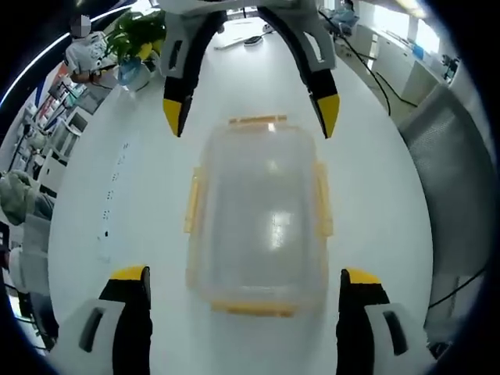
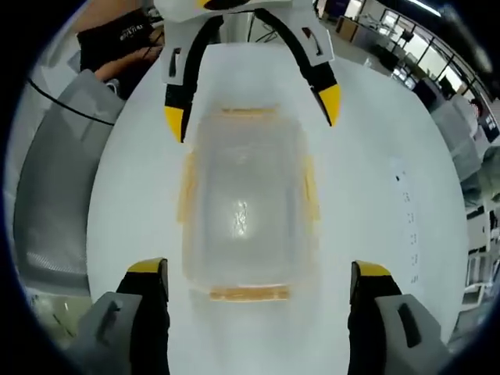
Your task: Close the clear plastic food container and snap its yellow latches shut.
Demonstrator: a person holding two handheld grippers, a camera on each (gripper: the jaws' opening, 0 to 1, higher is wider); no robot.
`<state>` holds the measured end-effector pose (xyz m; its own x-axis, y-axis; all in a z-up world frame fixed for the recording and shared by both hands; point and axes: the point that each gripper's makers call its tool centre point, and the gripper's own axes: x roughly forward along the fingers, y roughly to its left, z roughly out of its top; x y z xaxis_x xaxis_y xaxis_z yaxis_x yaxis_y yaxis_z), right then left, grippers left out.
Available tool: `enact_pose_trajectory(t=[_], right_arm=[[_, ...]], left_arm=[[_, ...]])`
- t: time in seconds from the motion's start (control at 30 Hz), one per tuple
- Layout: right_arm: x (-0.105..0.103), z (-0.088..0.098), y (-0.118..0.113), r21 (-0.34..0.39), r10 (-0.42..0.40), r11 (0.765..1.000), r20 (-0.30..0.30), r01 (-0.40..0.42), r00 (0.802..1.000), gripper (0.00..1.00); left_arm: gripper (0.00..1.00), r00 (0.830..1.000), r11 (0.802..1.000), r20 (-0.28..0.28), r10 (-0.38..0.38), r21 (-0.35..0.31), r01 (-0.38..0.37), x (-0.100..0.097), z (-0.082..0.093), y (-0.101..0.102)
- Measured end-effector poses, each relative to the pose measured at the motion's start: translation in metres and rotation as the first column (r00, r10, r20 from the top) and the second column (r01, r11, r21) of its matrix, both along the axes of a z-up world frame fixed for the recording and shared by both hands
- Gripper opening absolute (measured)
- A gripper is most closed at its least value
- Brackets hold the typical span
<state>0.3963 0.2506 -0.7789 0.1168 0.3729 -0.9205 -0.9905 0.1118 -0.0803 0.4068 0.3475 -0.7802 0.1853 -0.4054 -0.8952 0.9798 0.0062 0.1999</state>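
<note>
The clear plastic container lies on the white table with its lid on top. Yellow latches run along all its sides, and the long side ones look flared outward. My left gripper is open, one jaw on each side of the container's near end. My right gripper faces it from the far end, open and just above the far latch. In the right gripper view the container sits between my open right gripper and the open left gripper. Neither holds anything.
A potted plant and a seated person are at the table's far left corner. A black cable crosses the far right. A grey chair stands beside the table edge. Small markings dot the tabletop.
</note>
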Motion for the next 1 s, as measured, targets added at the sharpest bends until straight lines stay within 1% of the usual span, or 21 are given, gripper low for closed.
enact_pose_trajectory(t=[0.17,0.23,0.4,0.43,0.5,0.53,0.63,0.73,0.9,1.0], right_arm=[[-0.005,0.008,0.000,0.016,-0.022,1.000,0.015,0.022,1.000,0.96],[-0.006,0.010,-0.001,0.016,-0.035,0.999,0.020,0.035,0.999,0.96],[-0.011,0.017,-0.005,0.029,-0.073,0.997,0.040,0.072,0.997,0.93],[-0.014,0.019,-0.005,0.036,-0.083,0.996,0.038,0.082,0.996,0.93],[-0.013,0.021,-0.004,0.041,-0.097,0.995,0.041,0.096,0.994,0.92],[-0.014,0.023,-0.005,0.042,-0.105,0.994,0.046,0.103,0.993,0.91],[-0.021,0.029,-0.006,0.062,-0.123,0.991,0.058,0.120,0.991,0.92],[-0.031,0.036,-0.006,0.086,-0.142,0.987,0.070,0.136,0.987,0.92],[-0.046,0.048,-0.007,0.123,-0.175,0.979,0.095,0.162,0.980,0.93],[-0.053,0.055,-0.006,0.147,-0.192,0.974,0.106,0.175,0.976,0.92]], left_arm=[[0.99,1.000,0.999,0.013,0.027,-0.038,-0.026,-0.004,0.009,-0.001],[0.99,0.999,0.997,0.021,0.049,-0.056,-0.048,-0.004,0.013,-0.001],[0.99,0.994,0.986,0.031,0.106,-0.134,-0.101,-0.006,0.029,-0.001],[0.99,0.993,0.981,0.022,0.115,-0.162,-0.110,-0.010,0.032,-0.001],[0.98,0.991,0.973,0.019,0.132,-0.193,-0.126,-0.015,0.037,0.001],[0.98,0.990,0.971,0.026,0.136,-0.202,-0.129,-0.016,0.039,0.003],[0.98,0.985,0.956,0.042,0.165,-0.251,-0.150,-0.023,0.049,0.009],[0.98,0.979,0.945,0.065,0.195,-0.281,-0.170,-0.028,0.057,0.017],[0.98,0.967,0.915,0.059,0.246,-0.342,-0.213,-0.048,0.068,0.027],[0.98,0.963,0.909,0.064,0.263,-0.352,-0.225,-0.058,0.069,0.033]])
